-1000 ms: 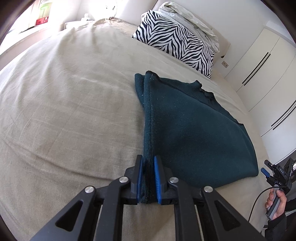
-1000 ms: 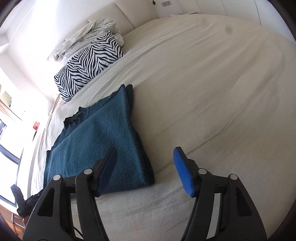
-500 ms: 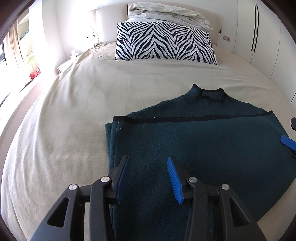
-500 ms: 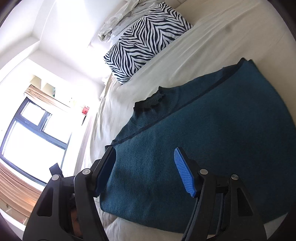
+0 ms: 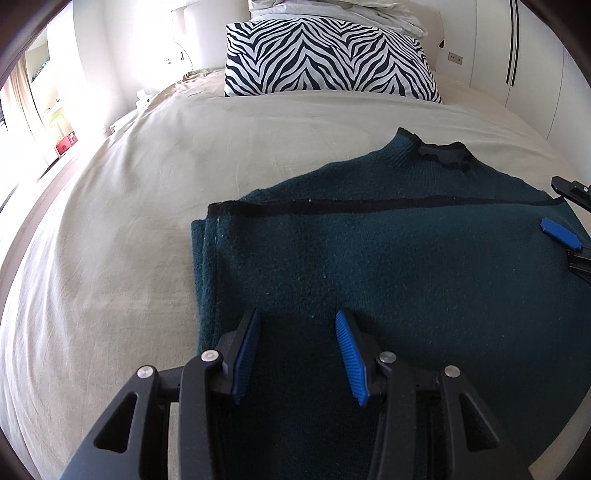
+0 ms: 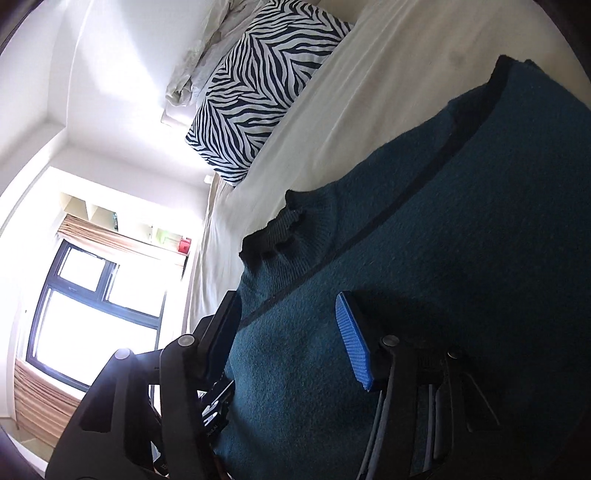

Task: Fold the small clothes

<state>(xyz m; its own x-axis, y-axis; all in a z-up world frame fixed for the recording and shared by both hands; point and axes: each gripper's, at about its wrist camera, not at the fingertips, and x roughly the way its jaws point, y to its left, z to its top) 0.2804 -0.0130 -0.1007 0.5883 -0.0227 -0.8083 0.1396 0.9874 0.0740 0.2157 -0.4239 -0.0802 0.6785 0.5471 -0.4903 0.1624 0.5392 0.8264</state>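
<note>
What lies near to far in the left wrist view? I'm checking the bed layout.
Open left gripper → dark teal knitted sweater → beige bedsheet → zebra-striped pillow → crumpled white bedding.

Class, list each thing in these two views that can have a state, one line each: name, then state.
Teal sweater: lying flat on the bed, partly folded, collar toward the pillow.
Left tongs: open, over the sweater's near edge, holding nothing.
Right tongs: open, over the sweater, holding nothing.
Zebra pillow: propped at the head of the bed.
Bed sheet: spread out, lightly creased.
</note>
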